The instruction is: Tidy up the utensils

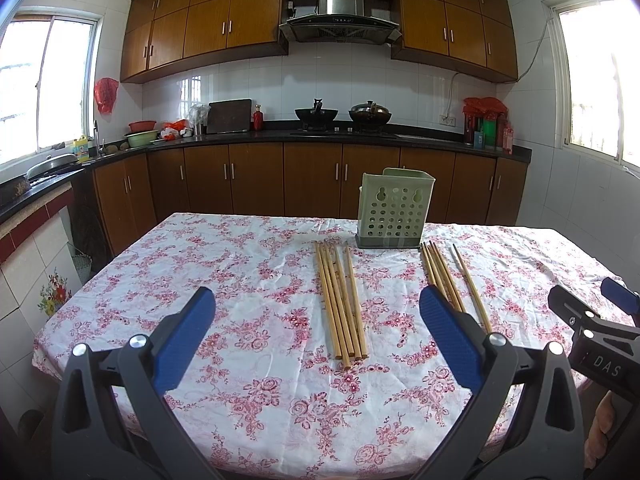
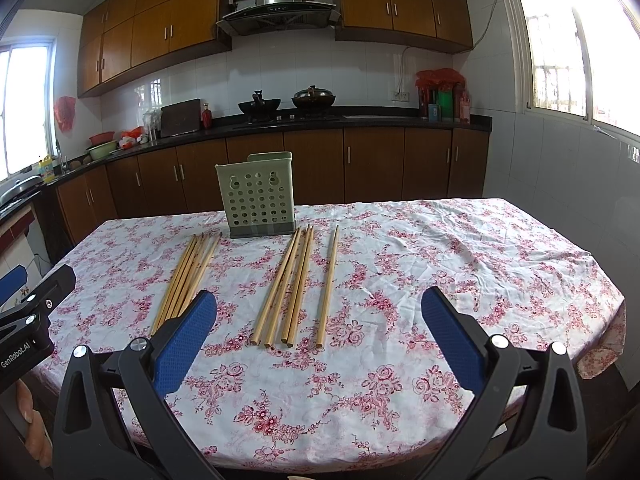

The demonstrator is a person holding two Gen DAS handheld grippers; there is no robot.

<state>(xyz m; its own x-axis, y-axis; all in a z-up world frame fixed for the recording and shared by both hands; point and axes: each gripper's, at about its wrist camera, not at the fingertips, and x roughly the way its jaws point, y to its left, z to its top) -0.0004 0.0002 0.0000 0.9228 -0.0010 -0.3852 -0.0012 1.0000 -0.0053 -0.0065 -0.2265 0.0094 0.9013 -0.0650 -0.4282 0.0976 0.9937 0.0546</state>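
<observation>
Wooden chopsticks lie on the floral tablecloth in two bundles and one single. The left bundle holds several sticks. A right bundle lies beside a lone chopstick. A pale green perforated utensil holder stands upright behind them and looks empty. My left gripper hovers open over the near table, nothing between its blue pads. My right gripper is open too, above the near ends of the right bundle.
The tablecloth drapes over the table edges. The other gripper's body shows at the right edge of the left wrist view and at the left edge of the right wrist view. Kitchen counters with woks stand beyond.
</observation>
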